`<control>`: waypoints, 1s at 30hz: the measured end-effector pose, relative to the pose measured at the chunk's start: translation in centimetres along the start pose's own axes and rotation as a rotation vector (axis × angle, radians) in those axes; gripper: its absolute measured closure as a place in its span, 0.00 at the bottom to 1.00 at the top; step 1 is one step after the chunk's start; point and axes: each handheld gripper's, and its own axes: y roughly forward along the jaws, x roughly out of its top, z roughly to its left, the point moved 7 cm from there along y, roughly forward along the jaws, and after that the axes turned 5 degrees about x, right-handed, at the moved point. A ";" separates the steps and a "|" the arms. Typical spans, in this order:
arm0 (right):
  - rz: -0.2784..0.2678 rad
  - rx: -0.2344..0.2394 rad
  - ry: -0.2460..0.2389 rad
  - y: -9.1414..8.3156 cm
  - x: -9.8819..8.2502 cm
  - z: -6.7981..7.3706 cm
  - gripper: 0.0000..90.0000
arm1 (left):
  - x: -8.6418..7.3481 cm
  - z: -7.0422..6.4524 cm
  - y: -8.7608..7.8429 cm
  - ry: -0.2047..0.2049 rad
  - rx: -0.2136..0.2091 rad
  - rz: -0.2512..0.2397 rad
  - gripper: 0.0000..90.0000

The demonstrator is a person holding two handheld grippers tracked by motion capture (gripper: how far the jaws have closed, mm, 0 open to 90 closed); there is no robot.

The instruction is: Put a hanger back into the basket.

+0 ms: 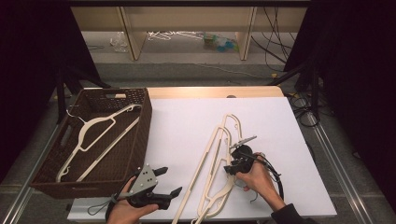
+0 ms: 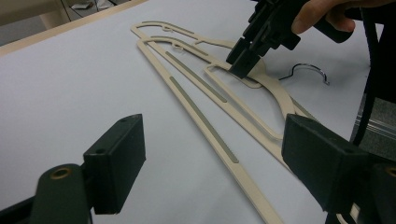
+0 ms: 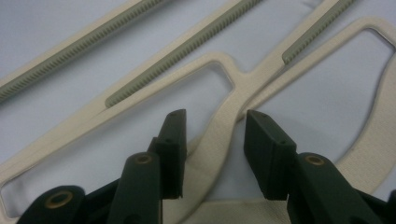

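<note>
R gripper (image 1: 232,164) sits low on the cream hangers (image 1: 219,154) mid-table w/ jaws apart astride a neck strip, not pinching, prob to grab one for the basket (image 1: 140,140); L gripper (image 1: 168,182) open, idle nearby.

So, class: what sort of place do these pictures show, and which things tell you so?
Probably a lab or studio set up for recording. A white table stands between black curtains, loose cables trail on the floor, and cream hangers lie beside a wicker basket.
</note>
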 end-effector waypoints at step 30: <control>0.069 0.027 -0.017 -1.0 -0.1 -2.4 0.78 | -0.4 -0.2 0.5 -0.004 -0.016 0.021 0.24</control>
